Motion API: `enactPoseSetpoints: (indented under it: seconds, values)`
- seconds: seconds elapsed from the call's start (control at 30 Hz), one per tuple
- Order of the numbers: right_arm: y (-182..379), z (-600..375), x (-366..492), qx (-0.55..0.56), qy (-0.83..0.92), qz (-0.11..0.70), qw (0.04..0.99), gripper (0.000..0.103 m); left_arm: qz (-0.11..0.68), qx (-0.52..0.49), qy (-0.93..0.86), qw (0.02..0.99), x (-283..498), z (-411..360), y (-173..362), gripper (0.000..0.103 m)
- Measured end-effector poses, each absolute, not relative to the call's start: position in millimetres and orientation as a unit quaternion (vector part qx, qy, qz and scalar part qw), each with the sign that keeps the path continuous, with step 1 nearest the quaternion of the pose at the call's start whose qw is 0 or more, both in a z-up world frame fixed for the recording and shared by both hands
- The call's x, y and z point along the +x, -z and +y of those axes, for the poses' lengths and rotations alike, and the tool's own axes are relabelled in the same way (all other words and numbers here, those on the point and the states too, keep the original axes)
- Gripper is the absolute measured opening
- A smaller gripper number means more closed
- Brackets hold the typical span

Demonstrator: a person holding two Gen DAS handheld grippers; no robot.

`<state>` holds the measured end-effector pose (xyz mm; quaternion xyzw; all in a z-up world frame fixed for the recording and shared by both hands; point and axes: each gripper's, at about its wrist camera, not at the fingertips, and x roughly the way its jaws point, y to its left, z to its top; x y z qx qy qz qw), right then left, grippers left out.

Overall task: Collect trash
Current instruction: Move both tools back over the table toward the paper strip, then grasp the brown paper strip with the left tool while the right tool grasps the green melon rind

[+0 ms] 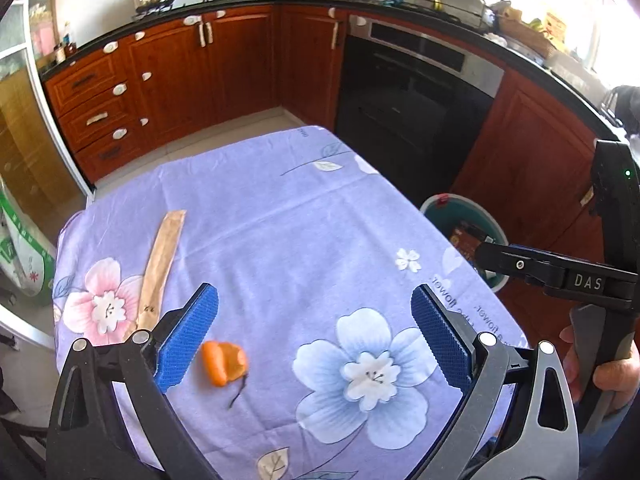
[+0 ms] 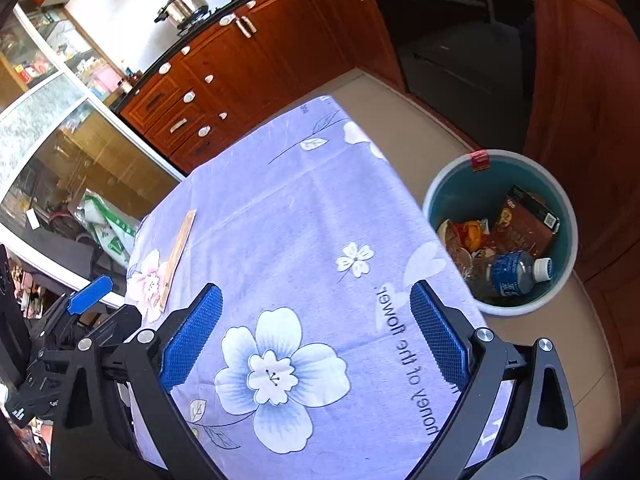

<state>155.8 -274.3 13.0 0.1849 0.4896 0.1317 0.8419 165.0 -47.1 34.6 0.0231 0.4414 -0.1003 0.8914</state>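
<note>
Your left claw (image 1: 314,334) hangs wide apart over the desk (image 1: 280,220); the orange peel (image 1: 223,363) lies just beside its left pad. Your right claw (image 2: 316,334) is likewise spread, empty, the bin (image 2: 500,232) off to its right.

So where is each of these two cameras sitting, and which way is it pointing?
Left wrist: on the left gripper, over the near table edge, facing the tablecloth, orange peel, paper strip and cabinets; the right gripper and a hand show at its right.
Right wrist: on the right gripper, looking down at the tablecloth and bin; the left gripper shows at its left.
Shared: tablecloth, strip, bin, cabinets.
</note>
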Motion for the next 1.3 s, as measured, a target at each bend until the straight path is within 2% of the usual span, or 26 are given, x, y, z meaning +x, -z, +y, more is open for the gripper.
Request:
enactPoseSetpoints:
  seconds: [0.43,0.77,0.87,1.03,1.2,1.27,1.3]
  values:
    - [24,-145,169,0.091,-0.209,0.543,0.808,0.091,0.497,-0.007,0.018,0.868,157,103,35,0.098]
    - [44,-106,192,0.079,-0.214,0.569,0.79,0.091,0.507,-0.014,0.032,0.861,212,133,68,0.096]
    - [47,-105,197,0.077,-0.211,0.57,0.79,0.091,0.512,-0.007,0.039,0.858,231,130,77,0.091]
    - [48,-103,202,0.073,-0.207,0.565,0.795,0.091,0.517,-0.011,0.053,0.854,255,131,89,0.076]
    - [52,-100,210,0.08,-0.209,0.567,0.793,0.091,0.51,0.002,0.061,0.858,264,129,91,0.075]
    - [53,-95,212,0.075,-0.209,0.564,0.796,0.091,0.501,0.018,0.054,0.864,264,127,92,0.059]
    - [53,-93,213,0.07,-0.207,0.561,0.798,0.091,0.496,0.034,0.049,0.866,263,125,91,0.04]
